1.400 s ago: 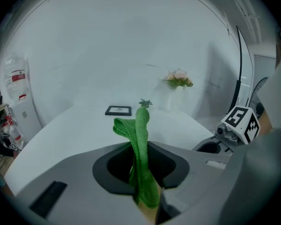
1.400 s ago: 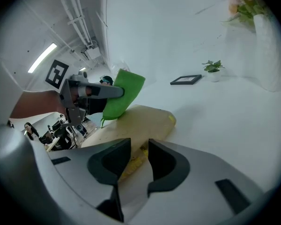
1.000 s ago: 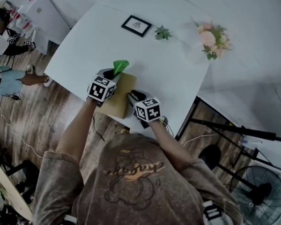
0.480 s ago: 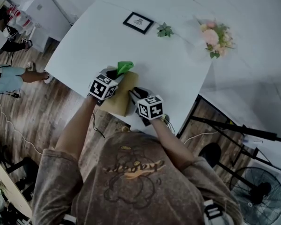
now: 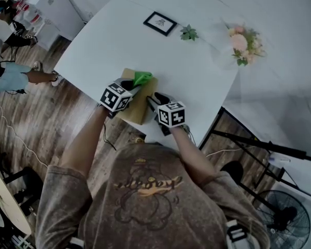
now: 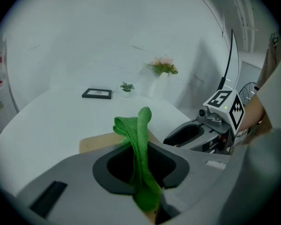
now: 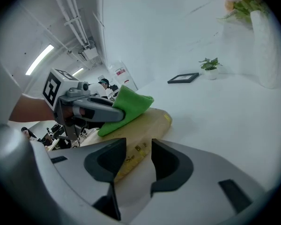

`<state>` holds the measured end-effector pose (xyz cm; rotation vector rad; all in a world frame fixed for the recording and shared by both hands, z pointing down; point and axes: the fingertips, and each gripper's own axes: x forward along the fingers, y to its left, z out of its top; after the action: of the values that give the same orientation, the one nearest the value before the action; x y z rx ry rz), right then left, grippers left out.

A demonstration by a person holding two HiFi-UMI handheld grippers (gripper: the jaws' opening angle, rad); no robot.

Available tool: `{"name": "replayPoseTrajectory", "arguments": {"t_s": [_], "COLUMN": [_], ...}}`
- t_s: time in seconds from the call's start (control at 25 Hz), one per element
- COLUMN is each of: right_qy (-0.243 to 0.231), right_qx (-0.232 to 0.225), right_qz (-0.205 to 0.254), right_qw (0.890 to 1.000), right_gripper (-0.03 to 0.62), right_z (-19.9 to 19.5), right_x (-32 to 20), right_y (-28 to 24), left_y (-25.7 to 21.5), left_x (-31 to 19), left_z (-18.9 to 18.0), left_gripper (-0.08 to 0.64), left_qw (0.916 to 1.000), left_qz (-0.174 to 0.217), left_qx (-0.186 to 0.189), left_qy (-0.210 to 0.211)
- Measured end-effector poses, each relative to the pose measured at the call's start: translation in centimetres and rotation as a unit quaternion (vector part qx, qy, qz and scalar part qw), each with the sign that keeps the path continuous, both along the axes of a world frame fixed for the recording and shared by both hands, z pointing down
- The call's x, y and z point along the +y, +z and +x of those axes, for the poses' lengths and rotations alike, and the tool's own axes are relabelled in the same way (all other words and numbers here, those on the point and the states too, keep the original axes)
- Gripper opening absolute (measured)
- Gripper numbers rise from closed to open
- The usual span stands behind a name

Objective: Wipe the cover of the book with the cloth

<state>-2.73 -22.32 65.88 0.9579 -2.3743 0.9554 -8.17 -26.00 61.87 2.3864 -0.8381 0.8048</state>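
Observation:
A tan book (image 5: 136, 98) lies flat near the front edge of the white table (image 5: 197, 82). My left gripper (image 5: 132, 84) is shut on a green cloth (image 5: 142, 78), which rests on the book's far part. In the left gripper view the cloth (image 6: 138, 125) runs up between the jaws of that gripper (image 6: 141, 168). My right gripper (image 5: 154, 100) sits at the book's near right edge. Its jaws have just been opening and stand apart, with the book's edge (image 7: 147, 123) between them at the gripper (image 7: 138, 156), pads off it.
At the table's far side stand a black picture frame (image 5: 159, 23), a small potted plant (image 5: 188, 33) and a vase of flowers (image 5: 243, 40). The table's front edge runs just behind both grippers. Stands and a fan (image 5: 285, 217) are on the floor at the right.
My left gripper has carried the green cloth to the right across the book's far part. The right gripper has stayed at the book's near right edge.

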Motion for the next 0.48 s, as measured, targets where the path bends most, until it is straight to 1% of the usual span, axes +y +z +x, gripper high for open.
{"name": "replayPoseTrajectory", "arguments": {"t_s": [0.16,0.48], "right_qy": [-0.005,-0.024], "right_qx": [0.007,0.027], "right_qz": [0.007,0.024], "right_qw": [1.000,0.999], "right_gripper": [0.168,0.129], "right_z": [-0.2,-0.8], "right_x": [0.1,0.6], "right_y": [-0.1,-0.5], "left_y": [-0.1,-0.1], "left_x": [1.6,5.3], "left_z": [-0.3,-1.4], "left_gripper": [0.069,0.069], "left_qw": [1.0000,0.9999], "left_qz": [0.000,-0.002], "left_qx": [0.001,0.004], "left_qy": [-0.002,-0.015]}}
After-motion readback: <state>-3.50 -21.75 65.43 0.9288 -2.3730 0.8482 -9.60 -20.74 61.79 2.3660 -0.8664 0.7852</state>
